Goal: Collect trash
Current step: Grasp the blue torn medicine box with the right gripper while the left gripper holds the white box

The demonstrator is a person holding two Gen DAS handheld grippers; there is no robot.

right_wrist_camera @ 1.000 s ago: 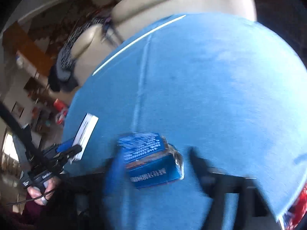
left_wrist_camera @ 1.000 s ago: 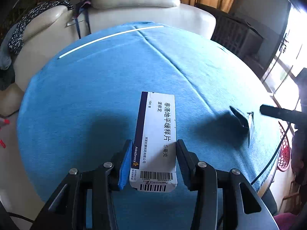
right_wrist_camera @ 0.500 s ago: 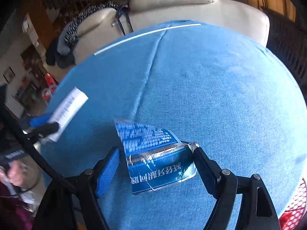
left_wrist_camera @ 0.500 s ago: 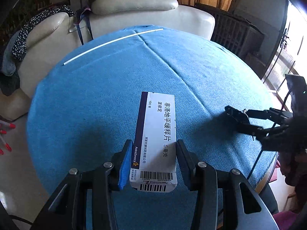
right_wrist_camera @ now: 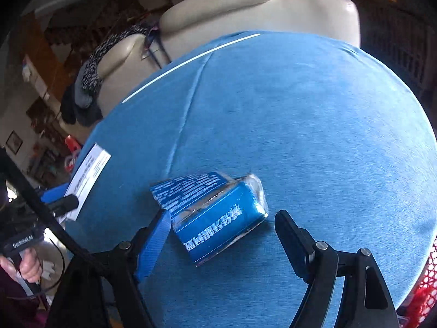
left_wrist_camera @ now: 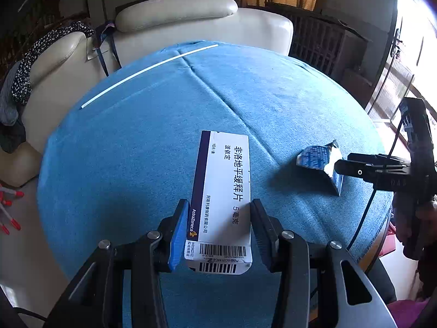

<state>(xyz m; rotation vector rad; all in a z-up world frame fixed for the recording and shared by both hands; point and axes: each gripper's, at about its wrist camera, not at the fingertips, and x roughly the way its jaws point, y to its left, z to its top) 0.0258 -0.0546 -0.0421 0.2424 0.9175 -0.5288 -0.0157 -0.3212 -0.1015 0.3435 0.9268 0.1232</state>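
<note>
My left gripper (left_wrist_camera: 218, 229) is shut on a white medicine box (left_wrist_camera: 222, 191) with a dark blue stripe and a barcode, held above the blue round table (left_wrist_camera: 136, 150). The box also shows at the left in the right wrist view (right_wrist_camera: 88, 176). A crumpled blue snack wrapper (right_wrist_camera: 215, 213) lies on the table between the jaws of my right gripper (right_wrist_camera: 224, 235), which is open; its left blue pad is next to the wrapper, the right finger stands apart. The wrapper also shows at the right in the left wrist view (left_wrist_camera: 319, 161).
A cream sofa (left_wrist_camera: 191, 24) with dark clothes over it stands behind the table. A white straw-like strip (left_wrist_camera: 147, 73) lies near the table's far edge. A red mesh basket (right_wrist_camera: 426, 287) is beside the table at the right. Red-tipped pens (left_wrist_camera: 11, 210) lie on the floor at the left.
My right gripper has come steady around the blue wrapper and tilted, with its jaws open wider. My left gripper has risen and drawn back a little with the box still in it.
</note>
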